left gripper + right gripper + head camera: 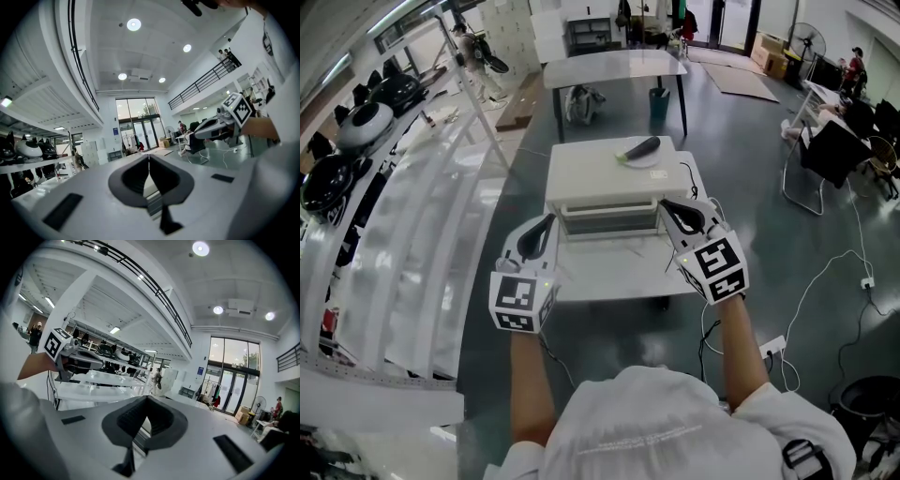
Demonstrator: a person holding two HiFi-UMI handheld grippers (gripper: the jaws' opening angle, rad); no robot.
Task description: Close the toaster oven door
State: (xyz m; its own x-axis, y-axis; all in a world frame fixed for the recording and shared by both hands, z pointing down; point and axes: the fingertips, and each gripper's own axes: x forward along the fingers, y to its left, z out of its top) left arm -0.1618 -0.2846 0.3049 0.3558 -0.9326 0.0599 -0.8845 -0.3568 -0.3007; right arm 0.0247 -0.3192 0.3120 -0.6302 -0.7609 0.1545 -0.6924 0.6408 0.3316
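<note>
Table (pixel 581 286) bore the toaster oven (pixel 614 173) at my 12 o'clock. I could not tell whether its door (pixel 609 223) was fully shut, so a final push perhaps remained. My left tool (pixel 549 221) at its 9 o'clock and right tool (pixel 667 206) at 3 were clamped together, empty.

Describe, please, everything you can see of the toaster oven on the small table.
The toaster oven is a white, boxy appliance with a flat top, seen steeply from above. It stands on a small white table, its front toward the person. That front shows a recessed band of horizontal ridges; from this angle I cannot tell whether the door is open. A plate carrying something dark rests on top. The left gripper and right gripper flank its front corners, contact unclear.
</note>
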